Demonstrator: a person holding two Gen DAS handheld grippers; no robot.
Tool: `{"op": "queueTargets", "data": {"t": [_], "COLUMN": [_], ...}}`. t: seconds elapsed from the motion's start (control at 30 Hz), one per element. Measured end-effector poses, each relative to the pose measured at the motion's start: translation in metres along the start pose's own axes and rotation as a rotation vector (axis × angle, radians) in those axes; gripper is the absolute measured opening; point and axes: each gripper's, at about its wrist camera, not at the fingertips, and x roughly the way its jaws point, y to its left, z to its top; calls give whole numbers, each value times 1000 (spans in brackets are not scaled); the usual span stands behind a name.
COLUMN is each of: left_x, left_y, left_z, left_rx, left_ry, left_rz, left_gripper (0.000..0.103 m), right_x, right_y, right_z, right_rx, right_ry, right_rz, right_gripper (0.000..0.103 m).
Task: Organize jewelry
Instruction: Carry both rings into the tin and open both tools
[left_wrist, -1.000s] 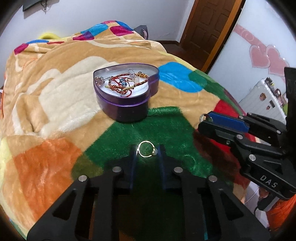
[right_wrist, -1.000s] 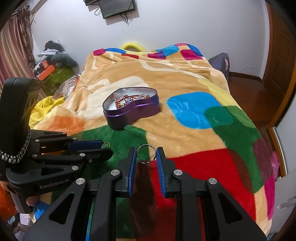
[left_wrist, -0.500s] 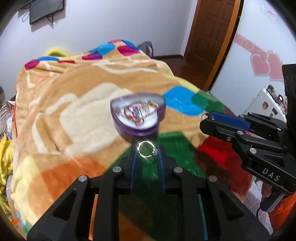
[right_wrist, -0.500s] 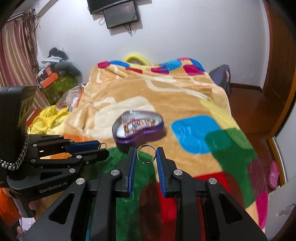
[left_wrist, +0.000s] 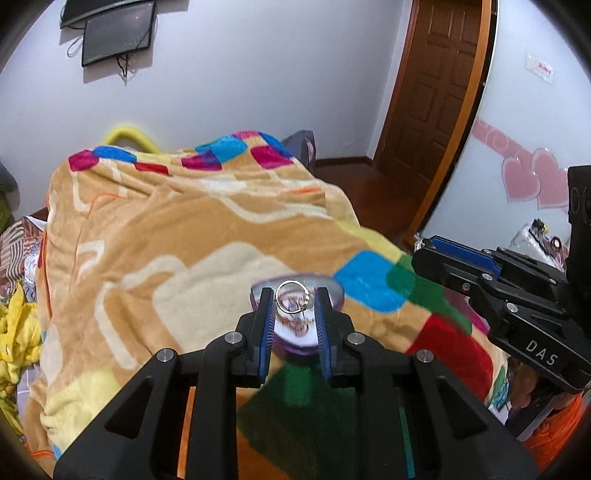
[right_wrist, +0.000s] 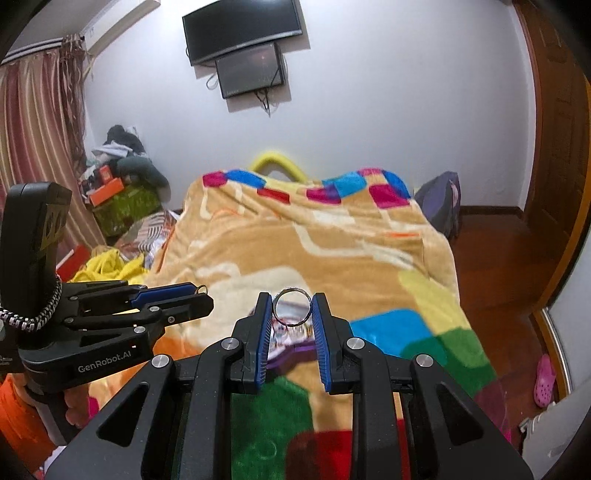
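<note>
"DAS" on right tool (left_wrist: 428, 254) (white letters), "GenRobot.AI" on left tool (right_wrist: 195, 295)

Tin (left_wrist: 334, 295) sits on the bed (left_wrist: 184, 229) behind both ring-holding hand-held grippers, left hand-held gripper (left_wrist: 294, 301) beside right hand-held gripper (right_wrist: 293, 306).

A purple heart-shaped tin (left_wrist: 334, 295) sits on a tan blanket (left_wrist: 207, 229) patched blue, green, red.

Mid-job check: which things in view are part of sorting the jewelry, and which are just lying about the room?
Part of the job:
gold ring pinched in the left gripper
silver ring pinched in the right gripper
purple heart-shaped box on the blanket, already holding jewelry

Just lying about:
yellow cloth
pink shoe
wall screens
</note>
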Motion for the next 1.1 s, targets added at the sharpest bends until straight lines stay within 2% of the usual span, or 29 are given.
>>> {"op": "queueTargets", "data": {"t": [0.37, 0.77, 1.1], "left_x": [14, 60, 79], "left_y": [11, 15, 13], "left_z": [12, 0, -5], "left_rx": [-3, -2, 19], "left_ry": [-11, 95, 146], "left_rz": [5, -15, -20], "left_gripper": [20, 20, 20], "right_x": [20, 65, 89], "right_y": [3, -10, -26], "right_z": [15, -4, -12], "right_rx": [-21, 14, 41], "right_ry": [-19, 113, 217], "right_rz": [18, 22, 45], "right_gripper": [20, 20, 20]}}
